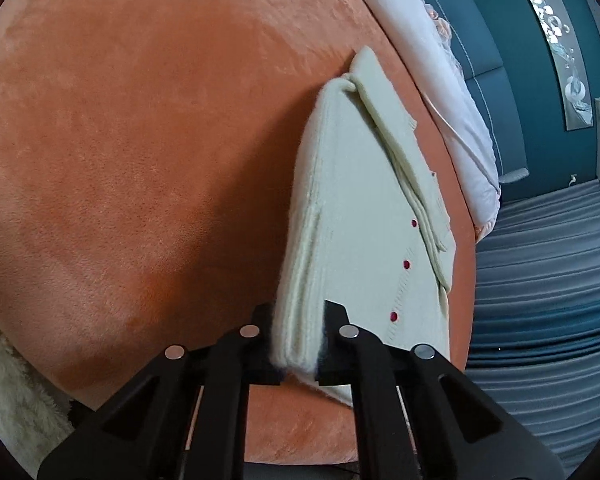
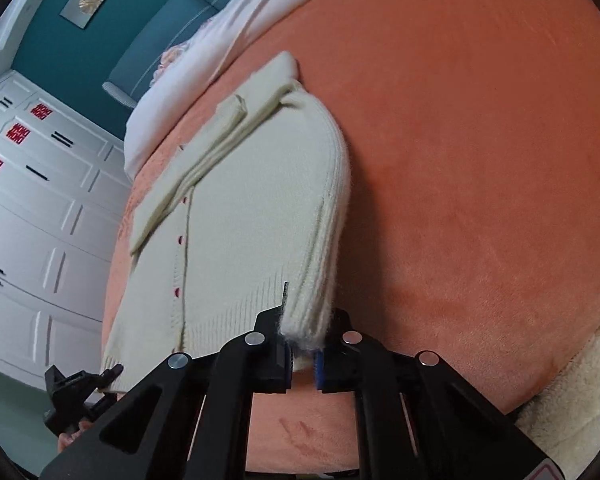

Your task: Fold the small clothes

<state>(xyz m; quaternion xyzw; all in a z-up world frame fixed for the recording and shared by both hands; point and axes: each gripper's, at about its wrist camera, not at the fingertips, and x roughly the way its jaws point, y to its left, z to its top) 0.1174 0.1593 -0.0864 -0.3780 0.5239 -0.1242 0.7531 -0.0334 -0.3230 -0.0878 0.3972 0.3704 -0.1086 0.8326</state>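
A cream knit cardigan with small red buttons lies on an orange plush blanket. It is folded lengthwise, with a sleeve laid across the top. My left gripper is shut on the thick folded hem at the near corner. In the right wrist view the same cardigan lies ahead, and my right gripper is shut on the folded hem's other corner. The left gripper shows at the lower left, at the cardigan's edge.
A white pillow lies beyond the blanket against a teal headboard. A fluffy cream throw lies at the blanket's near edge. White wardrobe doors stand to the left. A grey striped bedsheet is on the right.
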